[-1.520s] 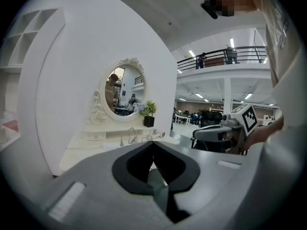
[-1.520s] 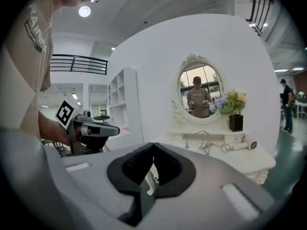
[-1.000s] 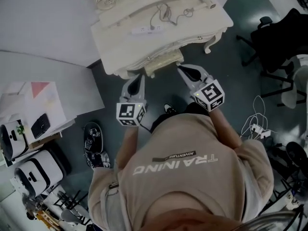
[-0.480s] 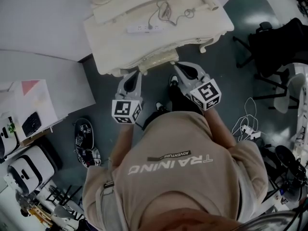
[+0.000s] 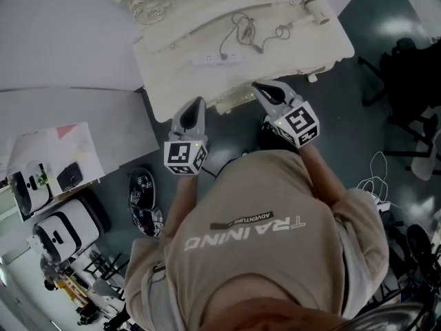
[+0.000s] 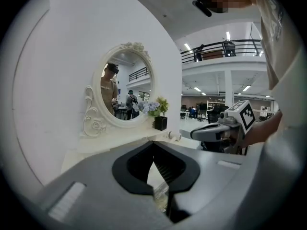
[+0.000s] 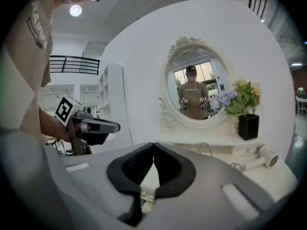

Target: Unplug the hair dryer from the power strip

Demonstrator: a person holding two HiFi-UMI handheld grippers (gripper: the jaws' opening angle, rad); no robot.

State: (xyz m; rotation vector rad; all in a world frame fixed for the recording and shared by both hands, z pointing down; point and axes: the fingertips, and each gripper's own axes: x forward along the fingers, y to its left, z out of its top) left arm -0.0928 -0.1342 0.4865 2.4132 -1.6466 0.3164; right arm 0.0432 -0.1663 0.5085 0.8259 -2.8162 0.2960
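A white power strip point(image 5: 218, 58) lies on the cream dressing table point(image 5: 165, 95), with a plug and a looping grey cord point(image 5: 244, 29) that runs right toward the white hair dryer point(image 5: 313, 9) at the table's far right corner. My left gripper point(image 5: 198, 103) hovers at the table's front edge, shut and holding nothing. My right gripper point(image 5: 261, 86) is beside it, also shut and empty. In the left gripper view the jaws point(image 6: 153, 143) meet, and the hair dryer point(image 6: 173, 136) shows beyond them. In the right gripper view the jaws point(image 7: 153, 144) meet, and the hair dryer point(image 7: 259, 156) lies at the right.
An oval mirror point(image 7: 196, 86) and a black vase of flowers point(image 7: 248, 126) stand at the table's back. A black office chair point(image 5: 413, 67) and loose floor cables point(image 5: 375, 185) are to the right. Dark shoes point(image 5: 141, 198) and white machines point(image 5: 65, 229) sit on the floor at the left.
The head view has shifted, so the table sits further right and nearer. Both grippers have moved forward up to its front edge, still shut.
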